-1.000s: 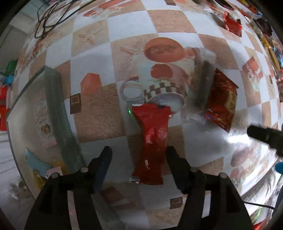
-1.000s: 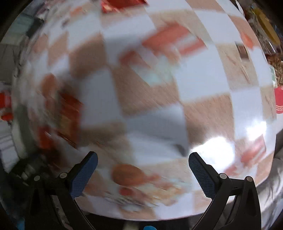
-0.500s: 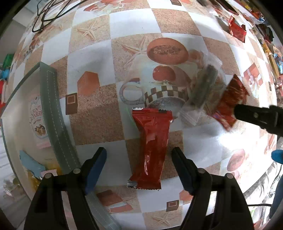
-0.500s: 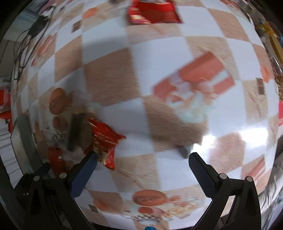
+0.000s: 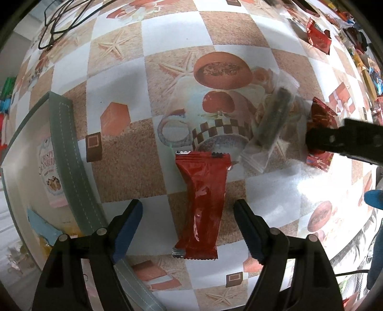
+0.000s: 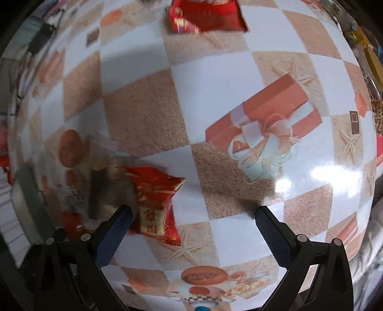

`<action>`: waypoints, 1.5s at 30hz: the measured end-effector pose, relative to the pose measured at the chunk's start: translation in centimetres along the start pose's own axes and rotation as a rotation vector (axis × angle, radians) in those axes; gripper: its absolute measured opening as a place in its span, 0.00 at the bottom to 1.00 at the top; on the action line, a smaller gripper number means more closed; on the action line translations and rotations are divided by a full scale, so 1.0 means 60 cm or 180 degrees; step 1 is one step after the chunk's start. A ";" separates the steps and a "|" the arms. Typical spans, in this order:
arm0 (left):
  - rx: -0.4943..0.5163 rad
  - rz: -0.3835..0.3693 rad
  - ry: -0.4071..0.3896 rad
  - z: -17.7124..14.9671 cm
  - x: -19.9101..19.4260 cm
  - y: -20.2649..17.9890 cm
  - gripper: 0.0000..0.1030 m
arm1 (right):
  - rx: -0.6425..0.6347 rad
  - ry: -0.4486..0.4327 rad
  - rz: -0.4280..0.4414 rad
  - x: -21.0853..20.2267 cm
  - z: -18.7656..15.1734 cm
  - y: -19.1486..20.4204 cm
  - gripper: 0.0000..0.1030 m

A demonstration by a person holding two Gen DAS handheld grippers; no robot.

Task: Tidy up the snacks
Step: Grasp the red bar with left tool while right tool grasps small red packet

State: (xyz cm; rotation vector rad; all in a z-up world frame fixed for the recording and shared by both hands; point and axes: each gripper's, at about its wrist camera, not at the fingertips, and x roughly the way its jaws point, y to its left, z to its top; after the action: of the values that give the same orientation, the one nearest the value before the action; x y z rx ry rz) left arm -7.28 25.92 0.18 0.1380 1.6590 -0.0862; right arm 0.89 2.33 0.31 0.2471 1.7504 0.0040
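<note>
- While I hold both claws over the checkered tablecloth (image 5: pixel 115 153), the grey-rimmed tray (image 5: pixel 69 153) sits at the far left of my left view, with a cranberry snack packet (image 5: pixel 49 172) lying inside it.
- My left claw (image 5: pixel 188 216) is spread apart and grips nothing; its blue-padded fingers (image 5: pixel 126 222) stand on either side of the near half of the long red snack bar (image 5: pixel 203 203), apart from the wrapper.
- That bar lies flat on the cloth, running from near to far, just right of the tray.
- Further right, just beyond the bar's far end, a clear packet with a dark stick inside (image 5: pixel 270 129) lies tilted on the cloth.
- To its right, the crinkled red snack pouch (image 6: pixel 155 201) rests touching the clear packet's edge.
- My right claw (image 6: pixel 194 215) is also apart and empty; its left finger is right against the pouch's near left edge, the pouch lying inside the gap.
- Another red packet (image 6: pixel 205 14) lies at the far edge.
</note>
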 end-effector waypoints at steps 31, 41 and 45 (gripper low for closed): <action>0.0273 -0.0249 -0.0197 -0.018 -0.053 -0.044 0.22 | -0.0474 -0.0159 0.0036 0.004 -0.075 0.064 0.26; 0.0364 -0.0349 -0.0279 -0.050 -0.096 -0.034 0.22 | -0.0415 -0.0110 0.0130 0.003 -0.130 0.067 0.26; 0.0375 -0.0361 -0.0330 -0.055 -0.122 -0.027 0.22 | -0.0434 -0.0158 0.0039 0.006 -0.115 0.067 0.65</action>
State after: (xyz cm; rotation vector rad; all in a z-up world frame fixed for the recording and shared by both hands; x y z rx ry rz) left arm -10.14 24.51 7.71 0.1263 1.5578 -0.2731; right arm -5.22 7.28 1.86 0.1567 1.6912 0.1247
